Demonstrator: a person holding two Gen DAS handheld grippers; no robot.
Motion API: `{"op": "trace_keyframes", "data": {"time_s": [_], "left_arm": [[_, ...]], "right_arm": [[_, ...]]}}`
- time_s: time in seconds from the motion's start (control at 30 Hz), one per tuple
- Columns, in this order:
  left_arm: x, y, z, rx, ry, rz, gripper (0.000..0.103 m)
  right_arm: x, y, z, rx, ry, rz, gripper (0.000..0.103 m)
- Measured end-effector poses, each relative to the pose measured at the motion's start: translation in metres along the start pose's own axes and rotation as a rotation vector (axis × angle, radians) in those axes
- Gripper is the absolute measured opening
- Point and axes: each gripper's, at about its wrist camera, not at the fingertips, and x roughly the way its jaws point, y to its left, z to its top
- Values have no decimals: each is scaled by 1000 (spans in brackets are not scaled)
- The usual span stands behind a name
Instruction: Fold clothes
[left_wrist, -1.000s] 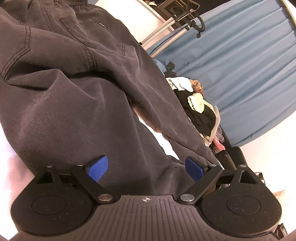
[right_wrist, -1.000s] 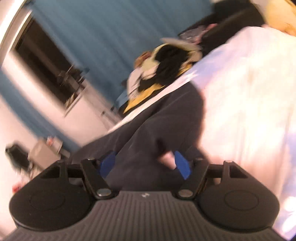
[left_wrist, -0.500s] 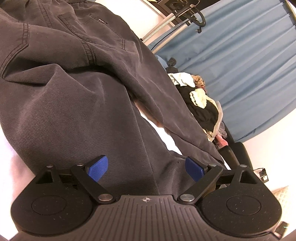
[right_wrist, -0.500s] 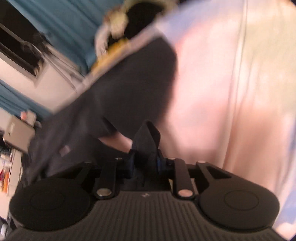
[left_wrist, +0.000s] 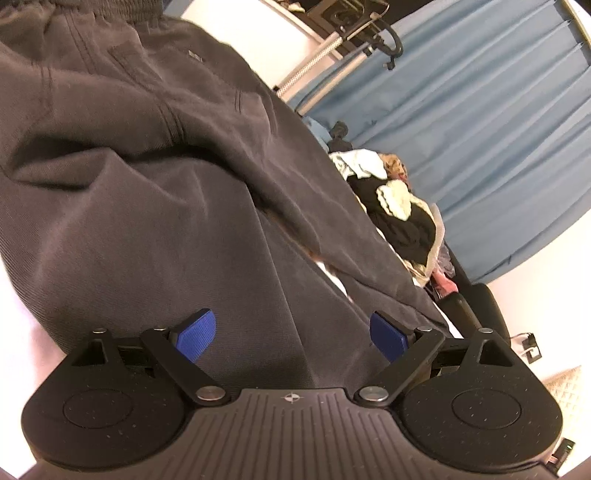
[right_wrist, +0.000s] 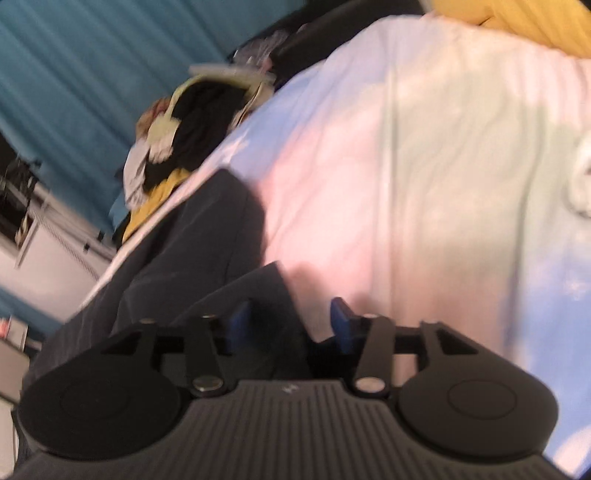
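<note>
My right jaws (right_wrist: 291, 325) have just been opening, released around the trousers (right_wrist: 192, 258) hem; loose cloth beside them may slump, spoiling the fold.

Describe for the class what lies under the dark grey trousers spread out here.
A pale sheet shows beside and between the legs of the dark grey trousers. Whatever lies directly beneath the fabric is covered.

Two low wrist views, shared trousers (left_wrist: 155, 206)
</note>
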Motion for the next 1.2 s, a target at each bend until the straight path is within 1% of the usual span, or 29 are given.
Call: {"op": "trace_keyframes", "data": {"time_s": [0.03, 0.07, 0.13, 0.2, 0.27, 0.3, 0.4, 0.43, 0.47, 0.5, 0.53, 0.6, 0.63, 0.7, 0.77, 0.83, 0.87, 0.93, 0.97, 1.0, 1.03, 1.07, 1.13, 1.2], "left_arm": [[-7, 1, 4, -6, -18, 2, 92], [-17, 2, 10, -18, -43, 1, 92], [-38, 5, 26, -41, -92, 1, 92], [-65, 12, 47, -59, -156, 20, 92], [-92, 26, 71, -84, -225, 62, 92], [-104, 37, 84, -97, -254, 94, 92], [-126, 84, 121, -112, -316, 240, 92], [-130, 102, 133, -112, -333, 301, 92], [-132, 119, 143, -114, -347, 352, 92], [-133, 138, 154, -117, -356, 390, 92], [-132, 155, 163, -121, -357, 413, 91], [-127, 186, 179, -143, -348, 434, 91], [-123, 198, 186, -144, -347, 440, 89], [-110, 211, 199, -97, -362, 454, 88], [-96, 222, 212, -47, -370, 471, 87], [-76, 222, 221, 14, -338, 504, 78], [-67, 221, 226, 29, -327, 528, 75], [-58, 217, 233, 22, -320, 549, 55], [-58, 215, 236, 14, -319, 548, 50], [-58, 213, 238, 7, -319, 547, 34], [-59, 210, 241, -2, -320, 548, 30], [-64, 206, 241, -14, -325, 550, 28], [-79, 197, 244, -51, -340, 526, 19], [-99, 184, 251, -82, -347, 493, 16]], "right_arm": [[-3, -3, -1, 0, -34, -7, 63], [-13, -6, -3, 7, -72, -10, 63], [-33, -13, -8, 50, -79, 37, 65], [-52, -19, -13, 95, -79, 90, 69], [-63, -29, -31, 184, -19, 176, 72], [-64, -30, -40, 223, 22, 204, 73], [-53, -36, -76, 306, 185, 198, 73], [-45, -36, -84, 324, 233, 186, 73], [-40, -35, -86, 329, 258, 181, 73], [-35, -34, -87, 331, 278, 177, 73], [-32, -32, -87, 321, 274, 169, 73], [-27, -29, -85, 288, 250, 136, 73], [-24, -29, -84, 290, 246, 122, 73], [-15, -28, -82, 299, 247, 107, 72], [-9, -23, -74, 286, 214, 103, 70], [-2, -18, -66, 271, 172, 99, 65], [2, -16, -64, 265, 158, 100, 62], [10, -13, -60, 251, 145, 97, 40], [12, -12, -59, 241, 137, 93, 33], [13, -11, -58, 231, 130, 89, 19], [14, -9, -57, 217, 121, 99, 13], [14, -5, -55, 199, 103, 108, 11], [5, 0, -50, 175, 49, 135, 7], [-3, 4, -44, 154, -14, 168, 6]]}}
